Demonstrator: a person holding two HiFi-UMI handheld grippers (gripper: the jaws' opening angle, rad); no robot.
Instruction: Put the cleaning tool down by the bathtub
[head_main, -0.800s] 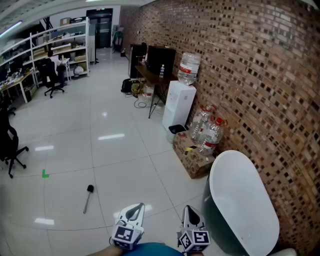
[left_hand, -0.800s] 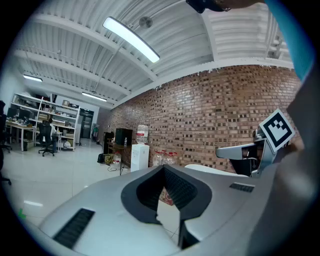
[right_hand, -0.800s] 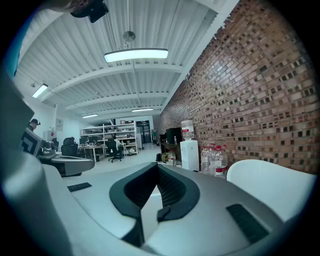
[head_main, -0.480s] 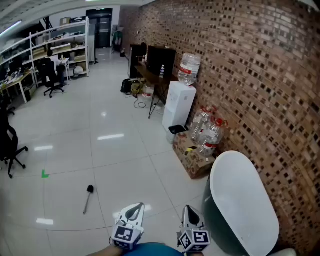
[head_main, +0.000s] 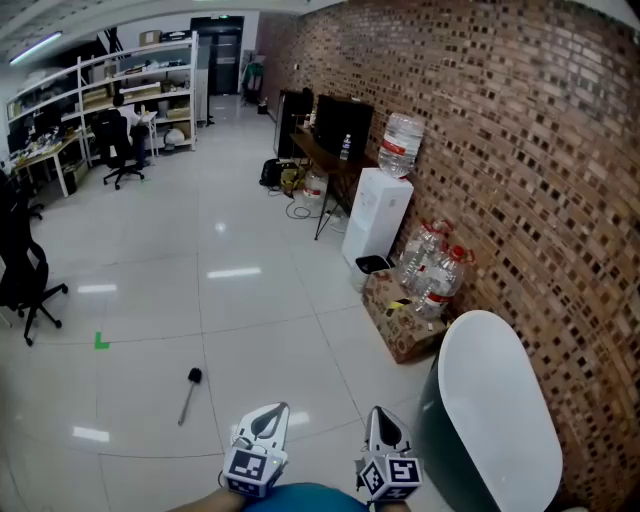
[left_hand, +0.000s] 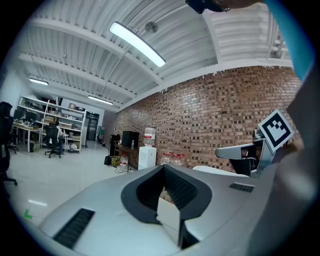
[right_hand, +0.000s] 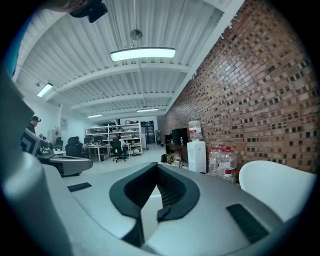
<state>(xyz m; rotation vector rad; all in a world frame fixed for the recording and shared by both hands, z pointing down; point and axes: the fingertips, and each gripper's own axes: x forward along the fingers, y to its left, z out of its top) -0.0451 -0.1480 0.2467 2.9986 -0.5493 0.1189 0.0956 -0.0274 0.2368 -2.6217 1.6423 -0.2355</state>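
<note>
Both the left gripper (head_main: 268, 424) and right gripper (head_main: 383, 431), bottom centre, are held pressed together, empty. A black-headed cleaning tool (head_main: 189, 394) is seen lower left, well apart from the white oval bathtub (head_main: 497, 402).

1. We see the cleaning tool (head_main: 188, 397) lying flat on the pale tiled floor (head_main: 150, 300). It has a slim grey handle with a small black head at its far end, and the handle slants slightly leftward toward us.
2. It lies by itself, well apart from the bathtub (head_main: 497, 405), off to that tub's left.
3. The bathtub stands along the brick wall (head_main: 520, 150) — a long oval, white on top, with a dark grey-green outer side. Its white end shows in the right gripper view as well.
</note>
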